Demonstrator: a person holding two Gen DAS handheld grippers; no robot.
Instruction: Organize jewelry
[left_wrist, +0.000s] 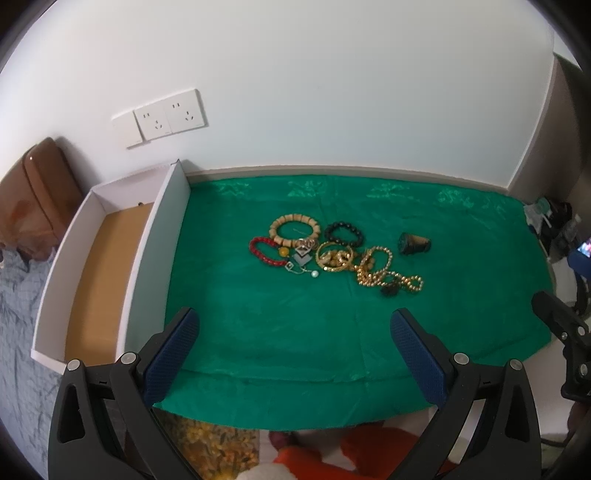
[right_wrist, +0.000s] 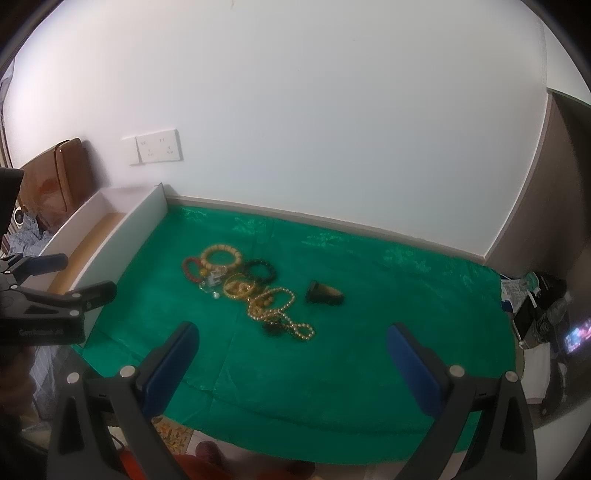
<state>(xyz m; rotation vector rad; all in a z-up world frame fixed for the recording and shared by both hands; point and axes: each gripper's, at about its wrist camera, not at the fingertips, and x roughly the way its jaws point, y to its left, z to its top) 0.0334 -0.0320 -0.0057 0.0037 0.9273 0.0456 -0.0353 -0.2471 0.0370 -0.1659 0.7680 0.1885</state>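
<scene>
A white wall (left_wrist: 332, 92) is backing the tabletop, where a green cloth (left_wrist: 295, 332) is lying. A white box (left_wrist: 155, 258) is sitting at its left edge. The jewelry pile (left_wrist: 332, 254) is resting mid-cloth. The left claw (left_wrist: 293, 325) and right claw (right_wrist: 291, 338) are hovering wide open, gripping nothing.

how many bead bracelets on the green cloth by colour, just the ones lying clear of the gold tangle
Tan wooden bracelet: 1
Black bead bracelet: 1
Red bead bracelet: 1
Total: 3
The gold tangle overlaps too much to count piece by piece.
</scene>
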